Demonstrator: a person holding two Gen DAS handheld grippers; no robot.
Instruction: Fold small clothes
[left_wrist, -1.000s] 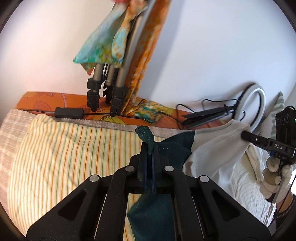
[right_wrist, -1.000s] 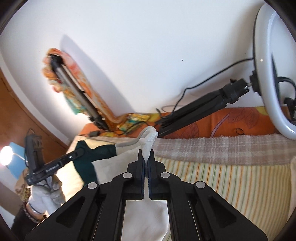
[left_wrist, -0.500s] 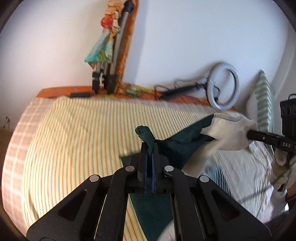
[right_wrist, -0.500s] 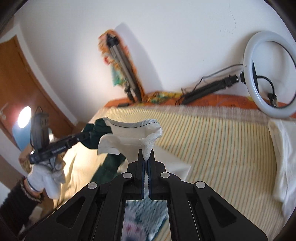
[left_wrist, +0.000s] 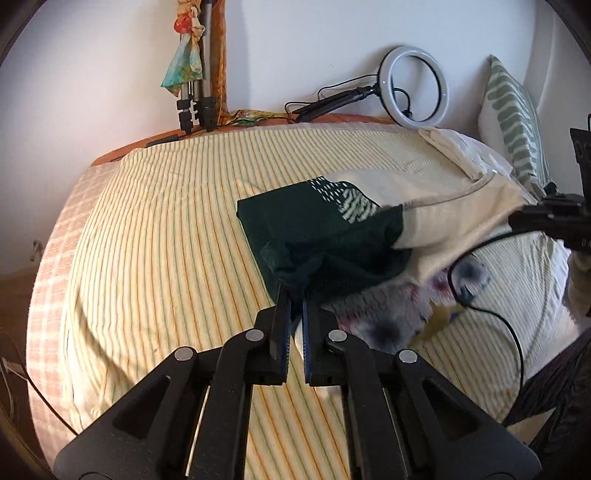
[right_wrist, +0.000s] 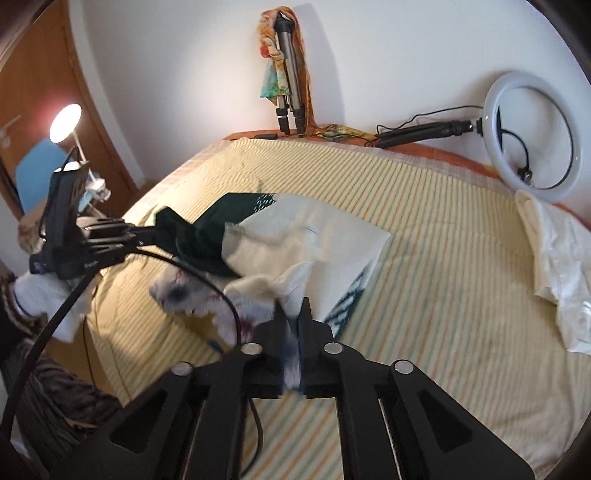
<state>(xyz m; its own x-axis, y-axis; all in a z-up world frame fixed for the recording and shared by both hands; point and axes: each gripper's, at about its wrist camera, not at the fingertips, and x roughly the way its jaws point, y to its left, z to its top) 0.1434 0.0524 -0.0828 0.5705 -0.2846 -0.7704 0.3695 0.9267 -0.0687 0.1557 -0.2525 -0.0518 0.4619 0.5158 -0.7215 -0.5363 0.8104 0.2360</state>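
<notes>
A small dark-green and cream shirt lies partly spread on the striped bedspread. My left gripper is shut on its dark-green corner. My right gripper is shut on its cream corner; the shirt also shows in the right wrist view. The far half rests flat on the bed while the near edge hangs from both grippers. A printed white garment lies under the near edge. The left gripper also shows in the right wrist view, and the right gripper in the left wrist view.
A ring light and a tripod stand at the far edge by the wall. A cream cloth lies at the right of the bed, with a green-patterned pillow beyond. A black cable trails over the bed. A lamp glows at left.
Both grippers have come down and back from high by the wall, lowering the shirt so its far half now lies on the bedspread. Both stay shut on the shirt's corners.
</notes>
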